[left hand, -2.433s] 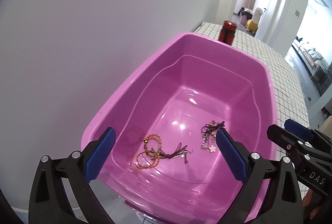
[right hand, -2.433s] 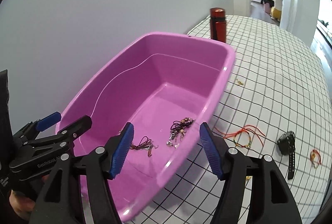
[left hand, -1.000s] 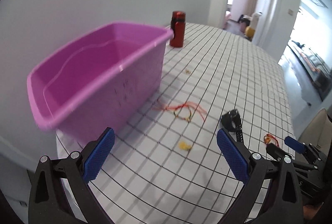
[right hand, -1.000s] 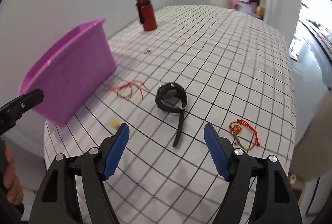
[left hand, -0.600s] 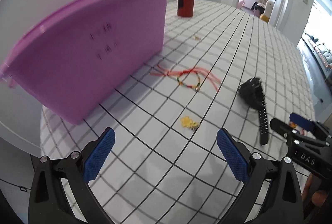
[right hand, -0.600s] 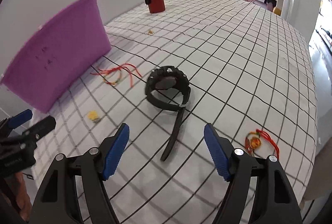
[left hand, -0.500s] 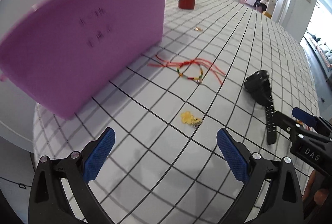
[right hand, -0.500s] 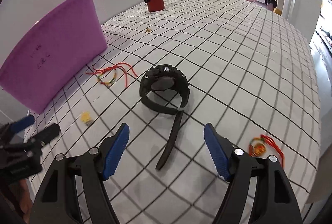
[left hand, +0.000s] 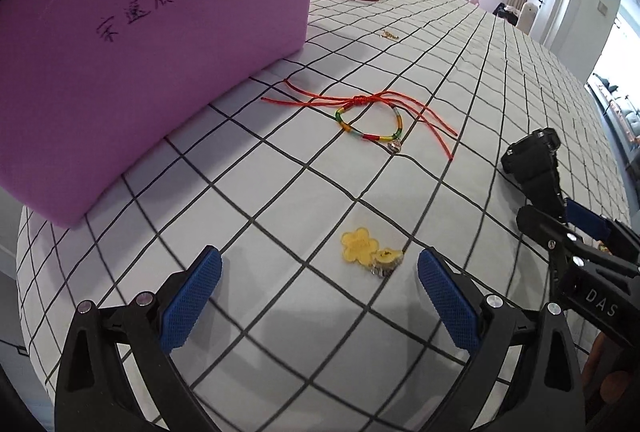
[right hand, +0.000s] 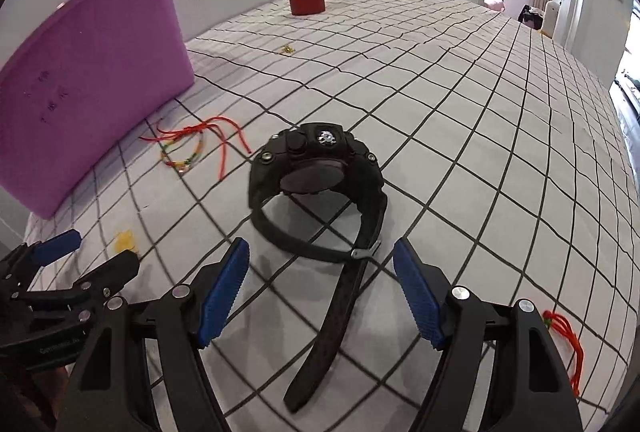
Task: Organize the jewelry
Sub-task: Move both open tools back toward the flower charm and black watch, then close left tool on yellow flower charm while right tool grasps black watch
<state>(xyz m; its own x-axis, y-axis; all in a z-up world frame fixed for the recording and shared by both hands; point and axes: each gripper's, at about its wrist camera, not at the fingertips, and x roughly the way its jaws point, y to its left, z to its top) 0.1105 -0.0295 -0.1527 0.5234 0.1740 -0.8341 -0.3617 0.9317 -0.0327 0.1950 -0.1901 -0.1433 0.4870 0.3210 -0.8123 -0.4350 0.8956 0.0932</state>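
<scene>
Both grippers released, nothing btwn pads. Right gripper [right hand: 320, 288]: chunky black rubber wristwatch [right hand: 318, 187] lies at 12 o'clock; straddle the strap w/ the pads. Left gripper [left hand: 318, 290]: small yellow flower-shaped charm [left hand: 366, 248] at 1 o'clock; pinch low.

On the purple bin [left hand: 152, 43] beside me I read handwritten Chinese — "小一王班" above "宋逸辰". My right gripper [left hand: 592, 296] carries "DAS" in white letters — nothing else I can make out.
</scene>
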